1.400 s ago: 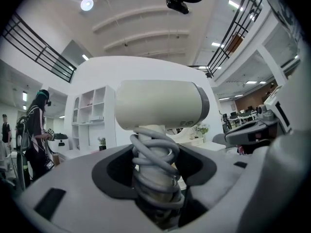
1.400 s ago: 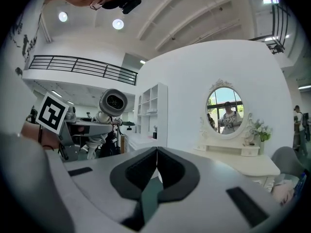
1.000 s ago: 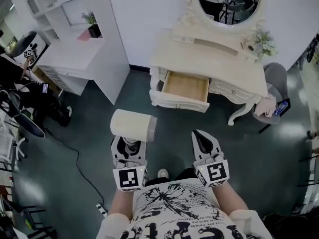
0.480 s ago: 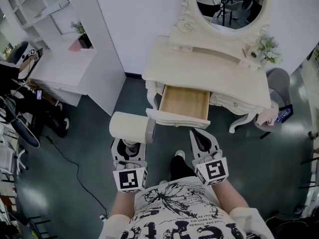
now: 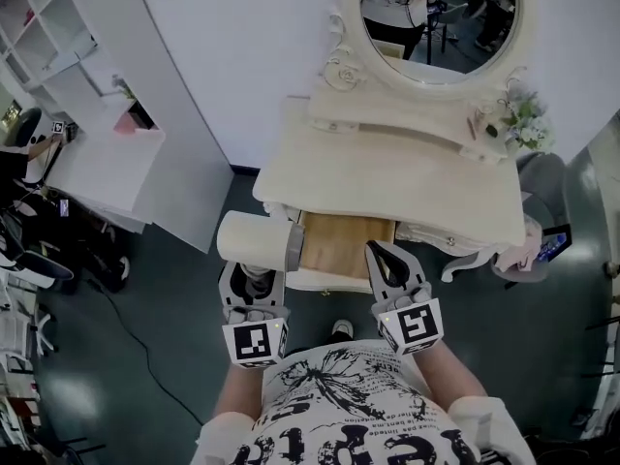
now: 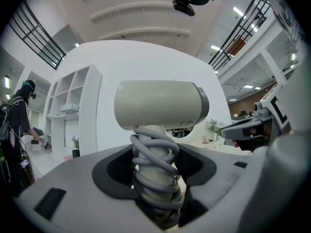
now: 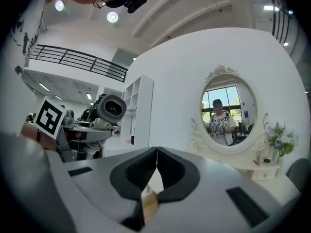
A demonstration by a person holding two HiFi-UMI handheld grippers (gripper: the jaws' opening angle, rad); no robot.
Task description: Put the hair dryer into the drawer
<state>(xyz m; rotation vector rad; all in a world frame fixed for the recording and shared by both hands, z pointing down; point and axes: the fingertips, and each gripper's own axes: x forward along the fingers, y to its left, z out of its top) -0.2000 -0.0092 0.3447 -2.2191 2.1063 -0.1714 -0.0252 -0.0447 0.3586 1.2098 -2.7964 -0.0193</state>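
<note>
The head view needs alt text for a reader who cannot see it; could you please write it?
The left gripper holds a cream hair dryer by its cord-wrapped handle, beside the open drawer of a cream dressing table. The right gripper is shut and empty.

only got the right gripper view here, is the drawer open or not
Observer: Open. The head view shows the drawer pulled out from under the dressing table, its wooden bottom in sight.
Operator: where's the dryer next to it
Observer: The hair dryer is held level at the drawer's left edge, not inside.
Operator: and the grip
Observer: In the left gripper view the left tongs clamp its handle, which has the grey cord wound round it.
</note>
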